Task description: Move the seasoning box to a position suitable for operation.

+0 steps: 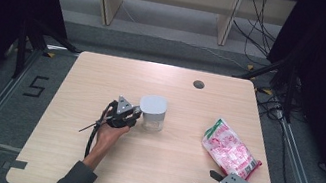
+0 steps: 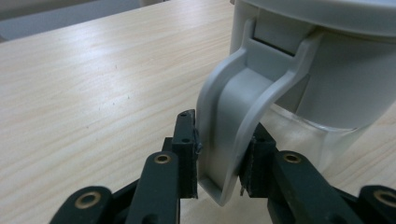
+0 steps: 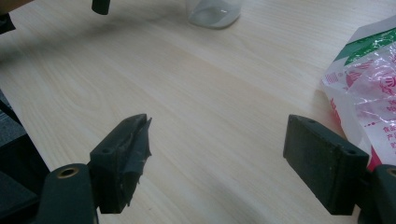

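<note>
The left gripper (image 2: pixel 219 161) pinches the grey clasp (image 2: pixel 238 121) of a lidded clear jar (image 1: pixel 152 112) standing just ahead of it, seemingly to unlatch the lid; the right gripper (image 3: pixel 224 163) rests spread wide and empty, a snack bag (image 3: pixel 369 88) just beside it.

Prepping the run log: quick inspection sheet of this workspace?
Surface: light wooden table, round grommet hole near the far edge.
Job's things: clear container with grey lid, its clasp swung out.
Clutter: red, white and green plastic packet at the right.
Grippers: left gripper with its jaws closed on the clasp; right gripper open, nothing between its jaws.
Cables: black cable trailing from the left gripper; loose cables on the floor.
Surroundings: grey floor, black curtains, wooden shelving.
</note>
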### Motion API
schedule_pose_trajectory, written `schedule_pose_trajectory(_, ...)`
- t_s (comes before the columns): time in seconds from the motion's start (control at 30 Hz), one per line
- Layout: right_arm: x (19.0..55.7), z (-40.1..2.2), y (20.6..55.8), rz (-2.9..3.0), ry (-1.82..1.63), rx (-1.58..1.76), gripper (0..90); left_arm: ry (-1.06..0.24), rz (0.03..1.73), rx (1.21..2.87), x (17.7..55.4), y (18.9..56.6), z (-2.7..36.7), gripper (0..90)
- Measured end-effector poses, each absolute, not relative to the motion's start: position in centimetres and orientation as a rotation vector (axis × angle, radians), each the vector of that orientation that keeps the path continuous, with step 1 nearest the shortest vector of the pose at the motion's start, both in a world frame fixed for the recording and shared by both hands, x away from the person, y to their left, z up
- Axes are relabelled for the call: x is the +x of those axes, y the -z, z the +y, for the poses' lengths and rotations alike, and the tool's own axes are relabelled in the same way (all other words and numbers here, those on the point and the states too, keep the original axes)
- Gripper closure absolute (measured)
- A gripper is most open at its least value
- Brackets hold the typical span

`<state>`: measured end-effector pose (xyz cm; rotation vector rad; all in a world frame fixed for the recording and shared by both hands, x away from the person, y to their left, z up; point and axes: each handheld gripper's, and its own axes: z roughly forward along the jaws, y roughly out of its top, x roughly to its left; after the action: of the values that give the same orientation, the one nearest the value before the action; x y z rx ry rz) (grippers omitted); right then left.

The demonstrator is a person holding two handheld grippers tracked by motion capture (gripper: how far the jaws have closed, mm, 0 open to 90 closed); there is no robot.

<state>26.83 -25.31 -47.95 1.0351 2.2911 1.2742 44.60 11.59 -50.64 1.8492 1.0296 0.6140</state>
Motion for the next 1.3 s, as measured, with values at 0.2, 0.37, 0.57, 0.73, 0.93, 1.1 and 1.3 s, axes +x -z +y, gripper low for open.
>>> schedule_pose_trajectory(0.2, 26.9, -25.2, 48.1, 2.307, -1.294, 1.032, 23.3, -0.584, 0.995, 1.842, 44.3, 50.8, 11.4, 70.8)
schedule_pose_trajectory(0.37, 26.9, -25.2, 48.1, 2.298, -1.282, 1.026, 23.3, -0.569, 0.951, 1.867, 43.3, 50.8, 10.9, 70.7)
schedule_pose_trajectory(0.57, 26.9, -25.2, 48.1, 2.292, -1.281, 1.013, 23.3, -0.563, 0.919, 1.874, 42.3, 50.8, 10.4, 70.6)
schedule_pose_trajectory(0.73, 26.8, -25.2, 48.0, 2.291, -1.268, 1.024, 23.3, -0.565, 0.903, 1.864, 41.5, 51.0, 10.0, 70.2)
schedule_pose_trajectory(0.93, 26.8, -25.1, 48.1, 2.307, -1.276, 1.038, 23.2, -0.559, 0.865, 1.885, 41.1, 51.0, 9.3, 70.1)
schedule_pose_trajectory(1.1, 26.8, -25.2, 48.0, 2.305, -1.275, 1.025, 23.2, -0.585, 0.888, 1.898, 41.9, 50.8, 8.9, 72.0)
schedule_pose_trajectory(1.3, 26.9, -25.2, 48.0, 2.29, -1.273, 1.015, 23.2, -0.569, 0.876, 1.889, 42.1, 50.9, 8.5, 72.4)
